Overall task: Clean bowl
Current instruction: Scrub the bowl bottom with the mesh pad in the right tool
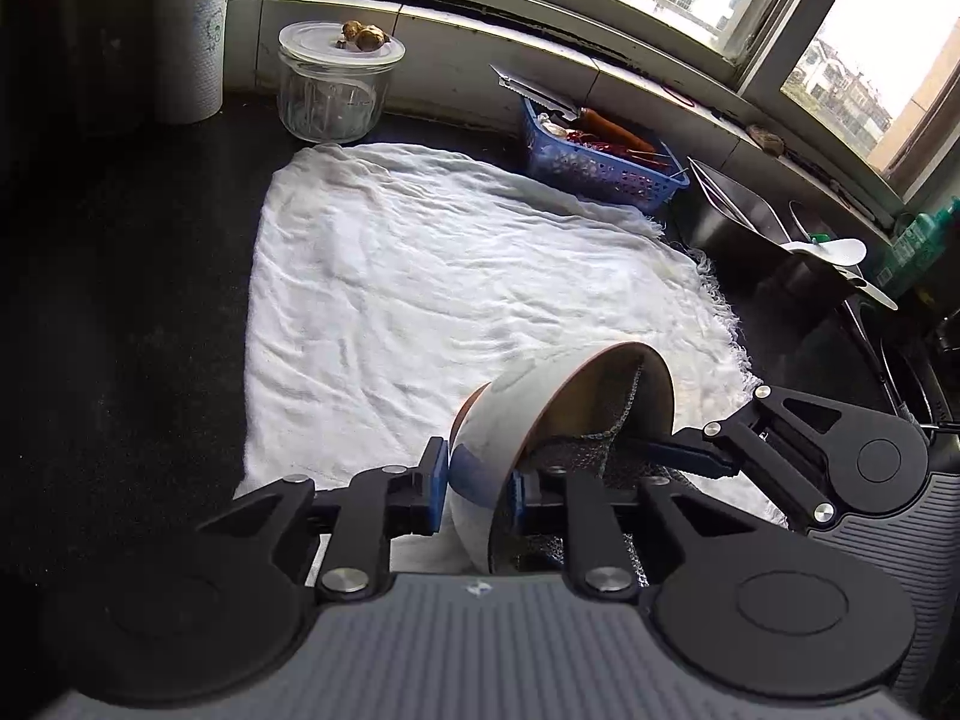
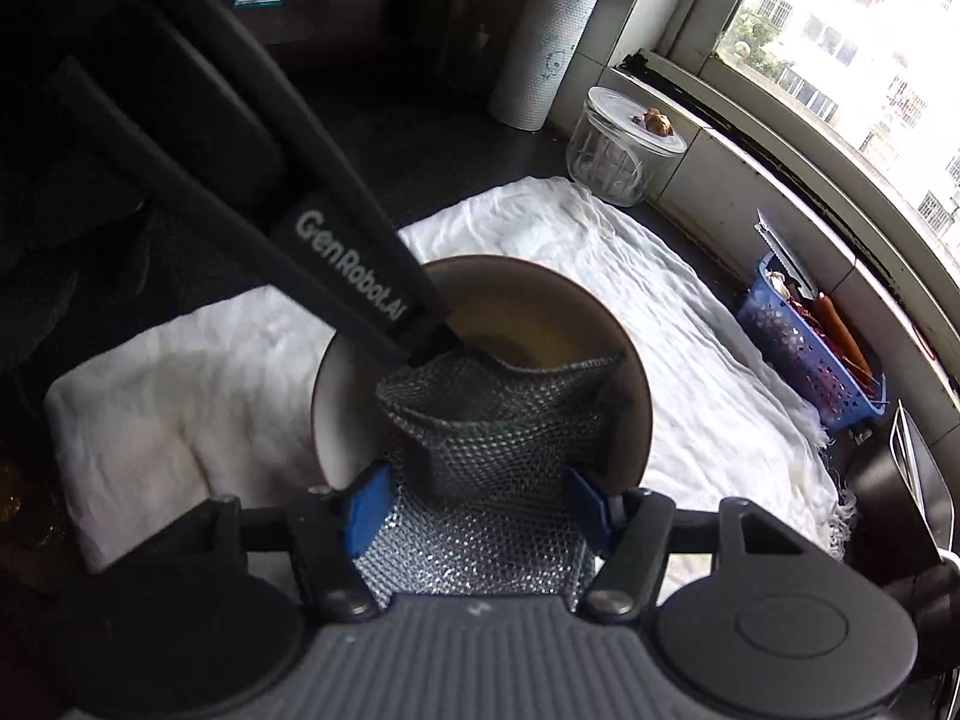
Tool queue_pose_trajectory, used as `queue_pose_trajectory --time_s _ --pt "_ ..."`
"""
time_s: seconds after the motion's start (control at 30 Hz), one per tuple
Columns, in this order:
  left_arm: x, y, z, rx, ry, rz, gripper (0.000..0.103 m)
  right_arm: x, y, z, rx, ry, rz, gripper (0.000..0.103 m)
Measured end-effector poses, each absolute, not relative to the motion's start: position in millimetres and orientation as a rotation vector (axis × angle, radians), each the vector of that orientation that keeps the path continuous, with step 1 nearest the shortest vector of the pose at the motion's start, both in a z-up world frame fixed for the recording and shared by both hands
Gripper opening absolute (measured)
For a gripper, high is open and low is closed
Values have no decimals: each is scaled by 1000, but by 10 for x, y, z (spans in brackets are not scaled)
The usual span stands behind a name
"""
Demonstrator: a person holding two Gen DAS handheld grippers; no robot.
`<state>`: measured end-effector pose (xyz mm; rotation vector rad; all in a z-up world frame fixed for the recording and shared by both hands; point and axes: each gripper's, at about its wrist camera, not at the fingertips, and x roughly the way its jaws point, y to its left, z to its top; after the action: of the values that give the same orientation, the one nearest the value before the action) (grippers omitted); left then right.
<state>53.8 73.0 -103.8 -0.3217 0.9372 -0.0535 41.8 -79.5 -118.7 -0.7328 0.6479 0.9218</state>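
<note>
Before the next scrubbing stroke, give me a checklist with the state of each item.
1. Left tool clamped on the bowl wall: ok.
2. Right tool gripping the metal mesh scrubber: ok.
3. Scrubber reaching inside the bowl: ok, its upper edge lies against the brown interior.
4. Bowl over the white cloth: ok, tilted on its side above it.
5. Bowl interior clean: cannot tell; the scrubber and left tool hide much of it.
6. Blue basket and glass jar away from the work area: ok.
</note>
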Motion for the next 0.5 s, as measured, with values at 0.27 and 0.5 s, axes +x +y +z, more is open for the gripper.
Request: queue_pose_trajectory --time_s 0.27,0.5 --pt "631 770 -1047 -345 945 -50 19 619 -796 -1151 -676 773 1030 64" --pt "685 735 -1023 -329 942 -64 20 449 -774 -1239 -779 747 1066 66"
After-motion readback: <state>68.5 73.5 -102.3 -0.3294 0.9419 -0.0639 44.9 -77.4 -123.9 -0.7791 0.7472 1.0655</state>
